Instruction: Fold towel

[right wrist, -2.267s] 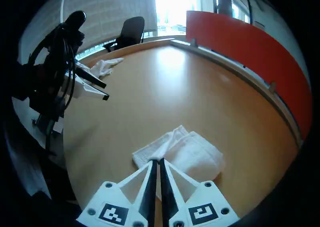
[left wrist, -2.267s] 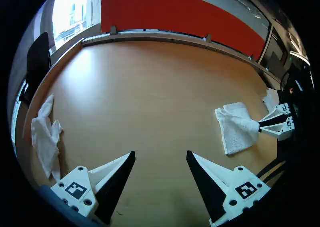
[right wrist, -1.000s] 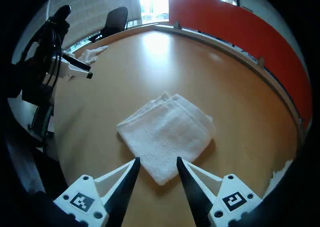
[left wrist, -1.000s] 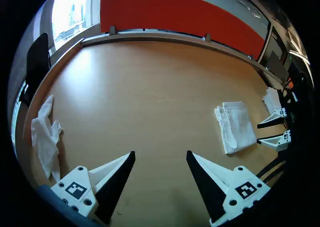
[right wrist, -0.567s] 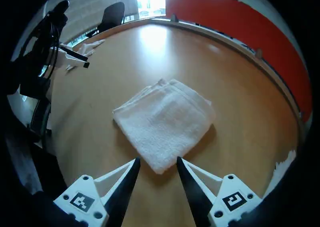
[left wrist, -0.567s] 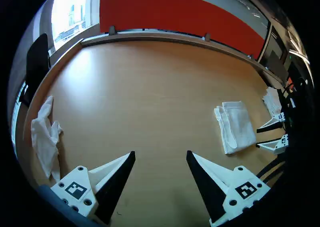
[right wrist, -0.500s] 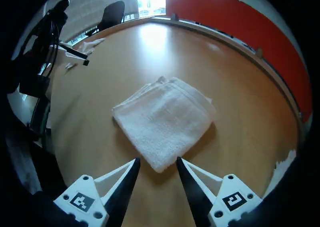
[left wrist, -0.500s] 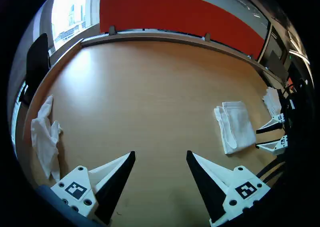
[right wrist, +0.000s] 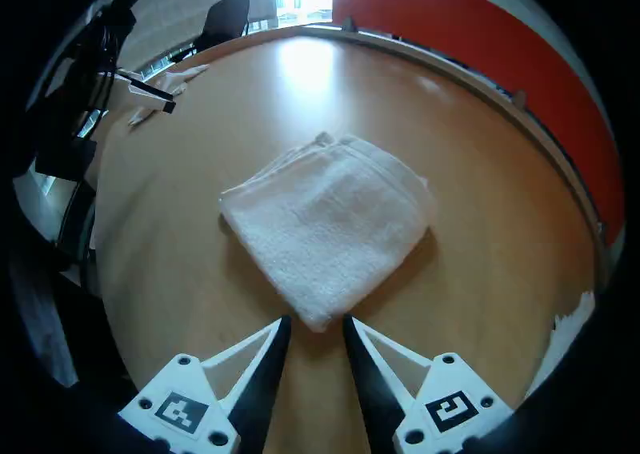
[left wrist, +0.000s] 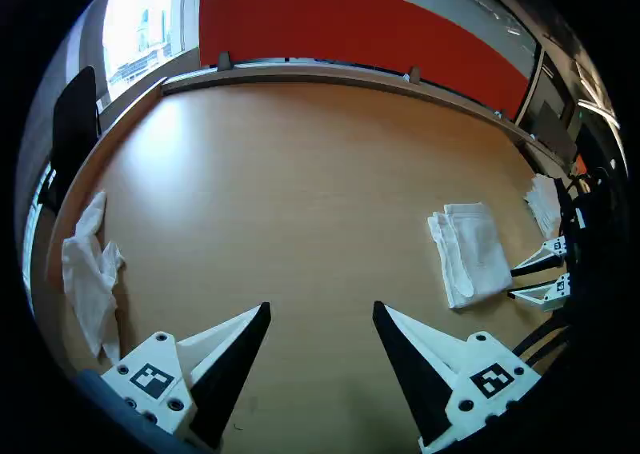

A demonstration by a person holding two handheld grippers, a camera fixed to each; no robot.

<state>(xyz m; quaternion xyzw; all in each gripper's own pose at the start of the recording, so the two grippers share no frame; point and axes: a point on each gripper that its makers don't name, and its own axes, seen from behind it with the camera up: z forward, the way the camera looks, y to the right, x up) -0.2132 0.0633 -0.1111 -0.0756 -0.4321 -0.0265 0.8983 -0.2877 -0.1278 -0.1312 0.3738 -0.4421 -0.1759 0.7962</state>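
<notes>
A folded towel [right wrist: 328, 218] lies flat on a wooden tabletop [right wrist: 496, 238]. The right claw [right wrist: 315, 320] is open, its tips either side of the towel's near corner, not gripping. The left claw [left wrist: 320, 304], wide open, hovers over bare wood well apart. A crumpled cloth [left wrist: 90, 282] lies near the tabletop's edge.

The folded towel [right wrist: 328, 222] is white terry cloth, made up into a thick, roughly square pad that lies flat on the wooden table [right wrist: 488, 246]. In the right gripper view it sits as a diamond with one corner pointing toward the camera, and its stacked layer edges show along the far-left side. In the left gripper view it lies toward the table's right side. The crumpled towel [left wrist: 90, 274], also white, lies in a loose heap by the table's left edge, well apart.
</notes>
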